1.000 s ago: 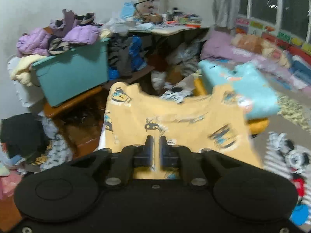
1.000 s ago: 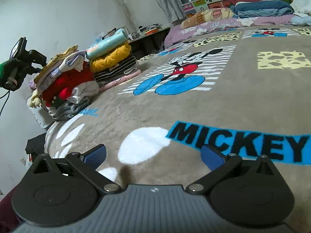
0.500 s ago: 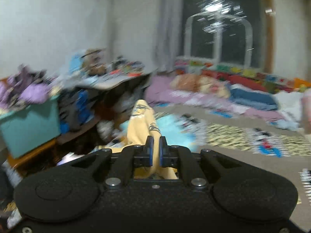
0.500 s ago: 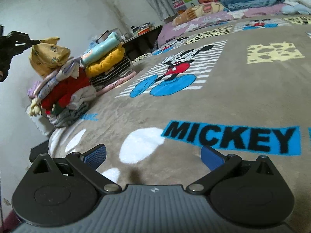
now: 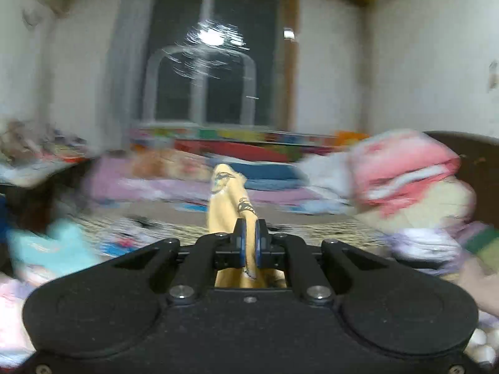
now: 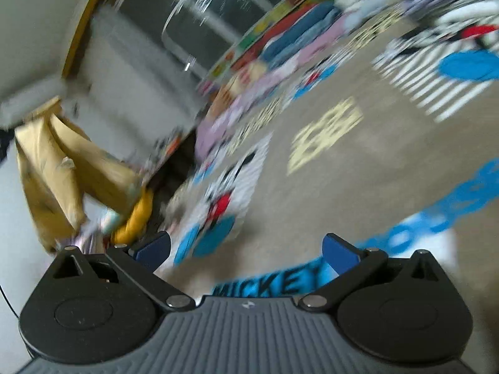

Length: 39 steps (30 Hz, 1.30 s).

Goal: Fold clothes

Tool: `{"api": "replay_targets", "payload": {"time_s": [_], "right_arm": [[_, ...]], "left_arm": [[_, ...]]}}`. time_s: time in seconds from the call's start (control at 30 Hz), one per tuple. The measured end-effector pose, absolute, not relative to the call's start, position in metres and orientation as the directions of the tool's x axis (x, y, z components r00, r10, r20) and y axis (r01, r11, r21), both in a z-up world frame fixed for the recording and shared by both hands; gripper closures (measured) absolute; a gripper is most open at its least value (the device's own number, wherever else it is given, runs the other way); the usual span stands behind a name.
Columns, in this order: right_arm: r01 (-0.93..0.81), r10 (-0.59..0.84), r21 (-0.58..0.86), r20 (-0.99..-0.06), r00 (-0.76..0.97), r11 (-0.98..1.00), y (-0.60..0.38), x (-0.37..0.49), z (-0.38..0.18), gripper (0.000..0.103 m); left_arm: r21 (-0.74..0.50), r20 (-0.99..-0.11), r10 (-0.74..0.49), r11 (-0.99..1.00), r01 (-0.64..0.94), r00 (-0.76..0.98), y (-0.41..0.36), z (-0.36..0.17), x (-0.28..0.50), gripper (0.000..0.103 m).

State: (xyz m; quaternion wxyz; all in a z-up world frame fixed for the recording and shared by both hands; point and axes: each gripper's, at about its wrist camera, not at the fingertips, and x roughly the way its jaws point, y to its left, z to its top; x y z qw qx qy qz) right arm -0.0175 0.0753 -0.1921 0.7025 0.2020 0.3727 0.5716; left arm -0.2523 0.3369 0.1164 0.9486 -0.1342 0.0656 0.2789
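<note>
My left gripper is shut on a yellow printed garment, which bunches up between the jaws and rises in front of them, above the bed. In the right wrist view the same yellow garment hangs in the air at the left. My right gripper is open and empty, tilted, just above the grey Mickey blanket. Both views are motion-blurred.
A stack of folded clothes sits at the blanket's left edge. Folded quilts and pillows are piled at the right of the bed, bedding along the window wall. A light blue garment lies at the left.
My left gripper has swung right, from the cluttered desk corner to facing the window, lifting the yellow garment with it. My right gripper has tilted and turned, still open.
</note>
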Motion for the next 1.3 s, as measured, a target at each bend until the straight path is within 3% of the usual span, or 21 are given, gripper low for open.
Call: {"api": "replay_targets", "payload": {"time_s": [0.13, 0.2, 0.37, 0.4, 0.43, 0.5, 0.73, 0.9, 1.3], "right_arm": [[-0.596, 0.952, 0.743, -0.259, 0.162, 0.304, 0.04, 0.006, -0.19, 0.0], [-0.566, 0.947, 0.759, -0.244, 0.209, 0.32, 0.022, 0.018, -0.189, 0.0], [-0.58, 0.941, 0.741, -0.245, 0.236, 0.338, 0.004, 0.021, -0.191, 0.0], [-0.586, 0.94, 0.736, -0.243, 0.238, 0.339, 0.002, 0.02, -0.189, 0.0], [-0.592, 0.94, 0.731, -0.242, 0.239, 0.339, 0.001, 0.019, -0.186, 0.0], [-0.602, 0.941, 0.724, -0.24, 0.238, 0.337, -0.004, 0.019, -0.184, 0.0], [-0.634, 0.945, 0.702, -0.226, 0.235, 0.326, -0.019, 0.015, -0.173, 0.0], [-0.657, 0.952, 0.689, -0.214, 0.219, 0.306, -0.019, 0.006, -0.167, 0.0], [-0.735, 0.967, 0.629, -0.169, 0.19, 0.254, -0.008, -0.013, -0.145, 0.0]], "left_arm": [[-0.244, -0.188, 0.407, 0.862, -0.444, 0.894, 0.309, 0.103, -0.213, 0.1], [-0.18, -0.202, 0.432, 0.866, -0.467, 0.879, 0.296, 0.098, -0.197, 0.1], [-0.149, -0.347, 0.398, 0.87, -0.469, 0.849, 0.297, 0.066, -0.177, 0.1], [-0.143, -0.376, 0.391, 0.871, -0.469, 0.84, 0.297, 0.059, -0.173, 0.093], [-0.138, -0.405, 0.383, 0.872, -0.469, 0.83, 0.297, 0.052, -0.17, 0.072], [-0.073, -0.435, 0.426, 0.861, -0.503, 0.793, 0.292, 0.033, -0.172, 0.044], [-0.094, -0.497, 0.447, 0.824, -0.558, 0.743, 0.264, -0.027, -0.213, 0.032], [-0.217, -0.534, 0.427, 0.765, -0.606, 0.73, 0.248, -0.055, -0.231, 0.022], [-0.38, -0.591, 0.388, 0.64, -0.668, 0.708, 0.244, -0.083, -0.239, 0.015]]}}
